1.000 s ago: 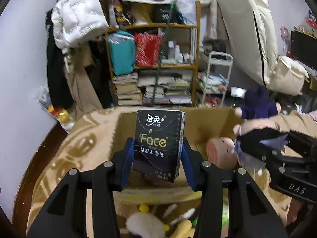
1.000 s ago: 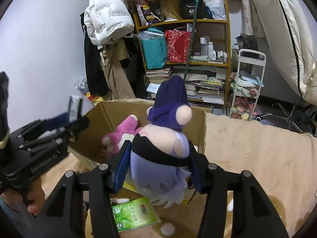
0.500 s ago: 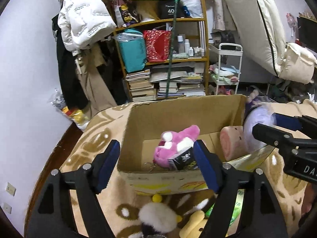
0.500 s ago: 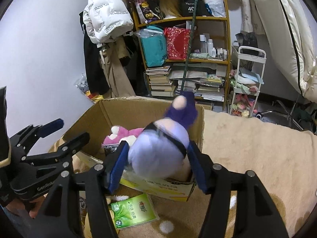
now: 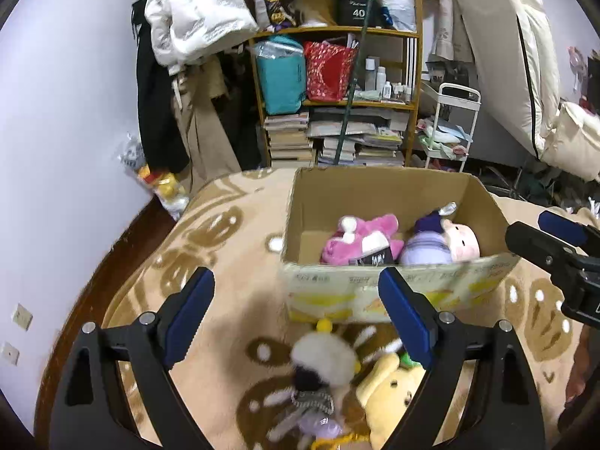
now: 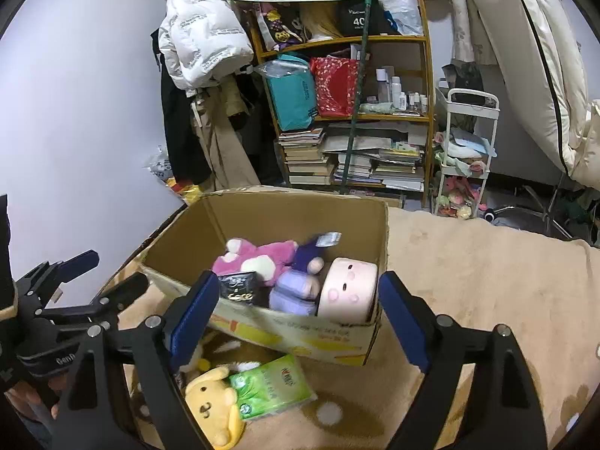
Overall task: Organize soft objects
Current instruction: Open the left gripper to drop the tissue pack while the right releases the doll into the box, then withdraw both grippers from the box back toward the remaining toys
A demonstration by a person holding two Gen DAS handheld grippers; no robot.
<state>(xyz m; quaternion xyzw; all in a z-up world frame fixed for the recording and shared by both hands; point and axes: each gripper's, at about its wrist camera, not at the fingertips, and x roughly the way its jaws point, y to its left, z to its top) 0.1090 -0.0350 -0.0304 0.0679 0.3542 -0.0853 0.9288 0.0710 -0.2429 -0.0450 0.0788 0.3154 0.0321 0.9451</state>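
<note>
An open cardboard box (image 5: 397, 296) (image 6: 300, 333) stands on the beige blanket. Inside lie a pink plush (image 5: 360, 236) (image 6: 258, 258), a black tissue pack (image 6: 238, 287) (image 5: 371, 258), a purple-hatted doll (image 6: 296, 285) (image 5: 431, 247) and a pink round plush (image 6: 347, 288). On the blanket in front lie a yellow plush (image 5: 390, 393) (image 6: 213, 401), a white-haired doll (image 5: 318, 375) and a green tissue pack (image 6: 272, 386). My left gripper (image 5: 296, 318) is open and empty in front of the box. My right gripper (image 6: 300, 311) is open and empty at the box's near wall.
A cluttered wooden bookshelf (image 6: 352, 120) with books and bags stands behind the box, a white jacket (image 6: 202, 30) hanging at its left. A white trolley (image 6: 468, 150) and a leaning mattress (image 6: 532, 60) are at the right. Dark floor (image 5: 105, 273) edges the blanket at the left.
Both grippers opened and drew back from the box. The black tissue pack left my left gripper and the purple-hatted doll left my right gripper; both now lie in the box.
</note>
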